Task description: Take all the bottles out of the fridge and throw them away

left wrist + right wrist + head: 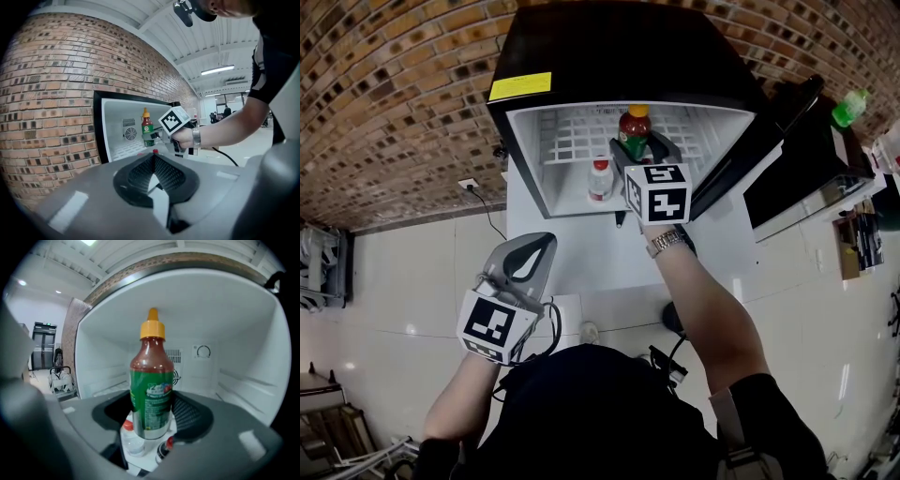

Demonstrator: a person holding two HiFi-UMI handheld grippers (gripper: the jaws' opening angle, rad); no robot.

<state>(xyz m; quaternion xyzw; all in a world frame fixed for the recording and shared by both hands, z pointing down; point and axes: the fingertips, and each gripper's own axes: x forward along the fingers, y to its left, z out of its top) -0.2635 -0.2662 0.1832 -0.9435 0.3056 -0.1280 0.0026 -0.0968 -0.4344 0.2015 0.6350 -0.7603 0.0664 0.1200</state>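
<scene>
A red sauce bottle (635,131) with a yellow cap and green label stands upright on the wire shelf of the open black mini fridge (581,37). My right gripper (636,153) reaches into the fridge with the bottle (151,390) between its jaws. The pads sit close on either side, and I see no clear press on it. Below, on the fridge floor, are a small clear bottle (129,437) with a red cap (600,165) and a darker red-capped one (165,448). My left gripper (539,246) hangs back outside the fridge, shut and empty (153,157).
The fridge door (750,141) stands open to the right. A brick wall (394,94) runs behind the fridge, with a socket (469,184) and cable low on it. A green bottle (850,108) stands on furniture at the far right.
</scene>
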